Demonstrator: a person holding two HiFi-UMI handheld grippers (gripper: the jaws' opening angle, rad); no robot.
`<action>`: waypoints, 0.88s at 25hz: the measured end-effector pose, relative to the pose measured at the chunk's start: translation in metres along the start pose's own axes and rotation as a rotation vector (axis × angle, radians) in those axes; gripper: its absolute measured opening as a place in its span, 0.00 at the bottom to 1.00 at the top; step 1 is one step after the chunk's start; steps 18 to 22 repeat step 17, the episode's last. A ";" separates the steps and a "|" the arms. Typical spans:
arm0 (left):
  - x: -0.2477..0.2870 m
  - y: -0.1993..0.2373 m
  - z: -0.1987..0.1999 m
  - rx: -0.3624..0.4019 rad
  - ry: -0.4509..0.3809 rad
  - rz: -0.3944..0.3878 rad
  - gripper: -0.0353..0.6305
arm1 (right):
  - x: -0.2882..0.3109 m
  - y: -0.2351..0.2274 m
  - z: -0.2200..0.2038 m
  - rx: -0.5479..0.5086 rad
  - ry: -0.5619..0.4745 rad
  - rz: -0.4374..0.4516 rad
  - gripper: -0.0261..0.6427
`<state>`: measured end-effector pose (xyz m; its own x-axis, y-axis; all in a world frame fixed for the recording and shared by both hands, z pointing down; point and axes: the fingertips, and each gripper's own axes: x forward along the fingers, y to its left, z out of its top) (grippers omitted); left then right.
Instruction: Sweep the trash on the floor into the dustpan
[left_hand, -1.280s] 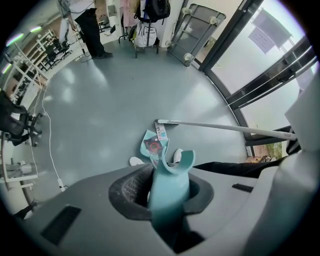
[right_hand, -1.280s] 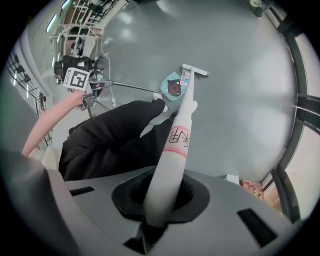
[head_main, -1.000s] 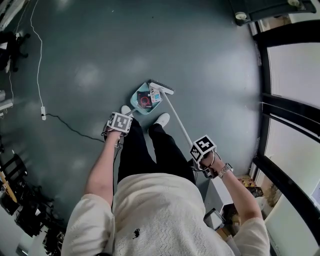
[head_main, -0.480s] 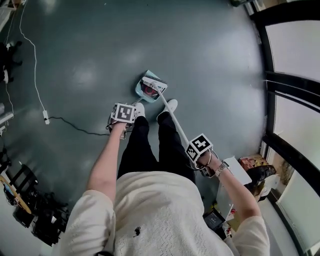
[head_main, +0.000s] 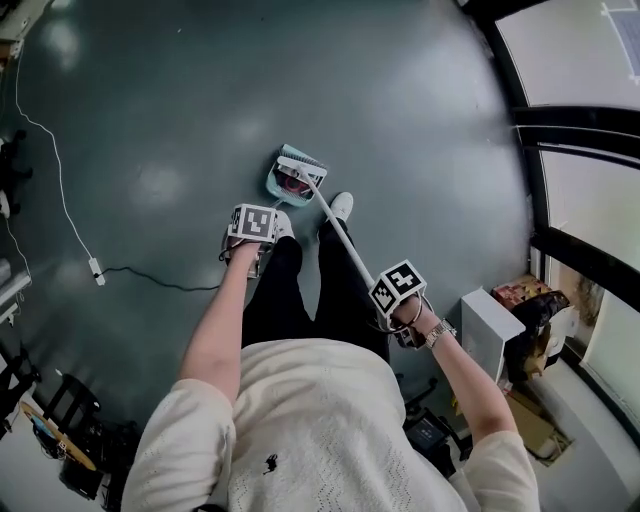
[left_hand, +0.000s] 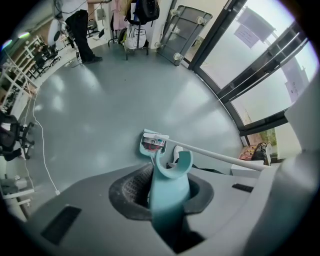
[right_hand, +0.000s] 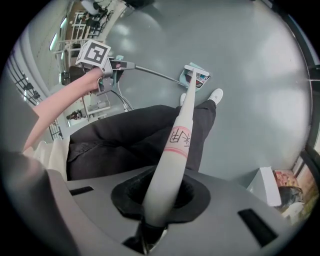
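Note:
A teal dustpan (head_main: 285, 183) sits on the grey floor just ahead of the person's feet, with red and dark trash (head_main: 292, 184) inside it. The broom's white head (head_main: 301, 167) lies across the pan's mouth. My left gripper (head_main: 252, 225) is shut on the dustpan's teal handle (left_hand: 169, 182), and the pan (left_hand: 151, 145) shows beyond it. My right gripper (head_main: 398, 292) is shut on the white broom handle (right_hand: 172, 150), which runs down to the dustpan (right_hand: 196, 78).
The person's white shoes (head_main: 341, 206) stand right behind the pan. A white cable with a plug (head_main: 95, 268) and a black cord (head_main: 160, 281) lie on the floor at left. A white box (head_main: 490, 330) and window frames (head_main: 580, 120) are at right.
The head view has swung left, so the windows fill more of the right side. The broom head has slid from the pan's right edge to lie across its mouth. Both grips are unchanged.

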<state>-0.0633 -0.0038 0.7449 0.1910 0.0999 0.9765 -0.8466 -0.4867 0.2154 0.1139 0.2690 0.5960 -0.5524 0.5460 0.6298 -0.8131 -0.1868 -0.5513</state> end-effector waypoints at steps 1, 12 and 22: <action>0.000 0.001 -0.001 0.000 -0.002 -0.001 0.19 | 0.001 0.002 -0.001 0.009 -0.010 0.006 0.10; 0.002 -0.001 -0.002 0.018 -0.007 -0.003 0.19 | 0.012 0.008 -0.009 0.046 -0.047 0.017 0.10; 0.002 -0.007 -0.002 0.020 -0.012 -0.017 0.19 | 0.017 0.006 -0.013 0.054 -0.055 0.012 0.10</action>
